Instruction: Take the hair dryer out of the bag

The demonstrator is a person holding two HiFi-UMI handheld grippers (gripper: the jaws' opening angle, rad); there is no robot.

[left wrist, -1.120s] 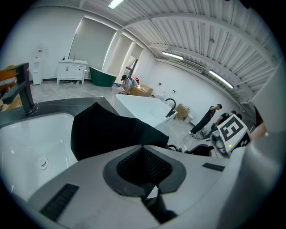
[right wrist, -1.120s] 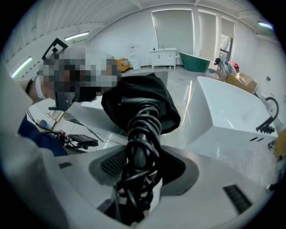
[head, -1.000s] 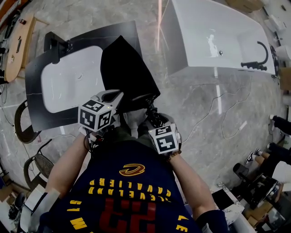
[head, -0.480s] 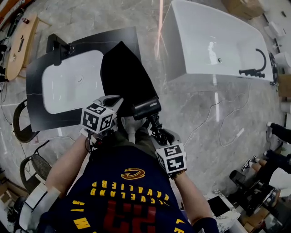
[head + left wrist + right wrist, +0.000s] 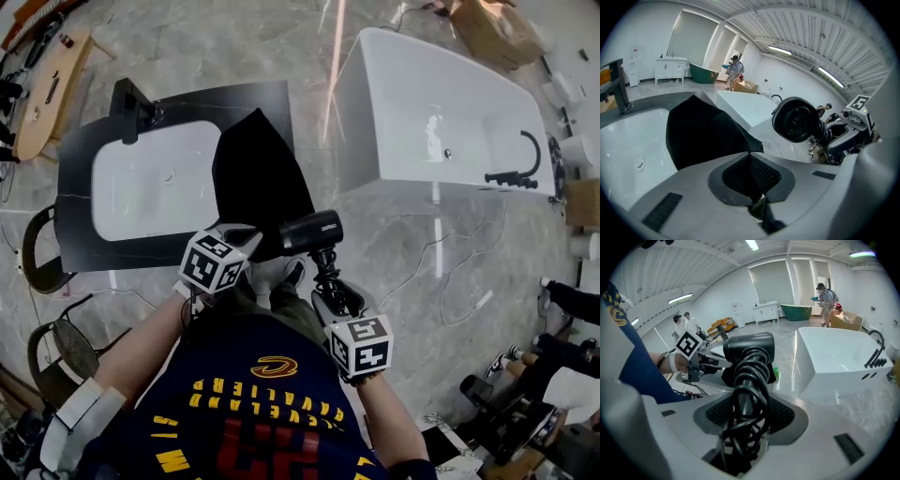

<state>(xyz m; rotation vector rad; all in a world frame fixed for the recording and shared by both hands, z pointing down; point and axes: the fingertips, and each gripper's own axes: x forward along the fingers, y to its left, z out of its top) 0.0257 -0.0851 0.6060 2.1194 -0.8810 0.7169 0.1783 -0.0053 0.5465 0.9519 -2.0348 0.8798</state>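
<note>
Head view: the hair dryer is clear of the bag, lifted out by the right gripper.

The right gripper's jaws are clamped on the dryer's handle, over the cord coiled round it. The black body sits just beside the bag's near right corner; a second ago only its top showed at the bag's mouth. The left gripper has its jaws closed tight on the bag's near edge, holding the limp black cloth that overlaps the sink counter. A white bathtub stands right of the bag, well apart. The removal looks done; what is left is likely to set the dryer down and release the bag.
</note>
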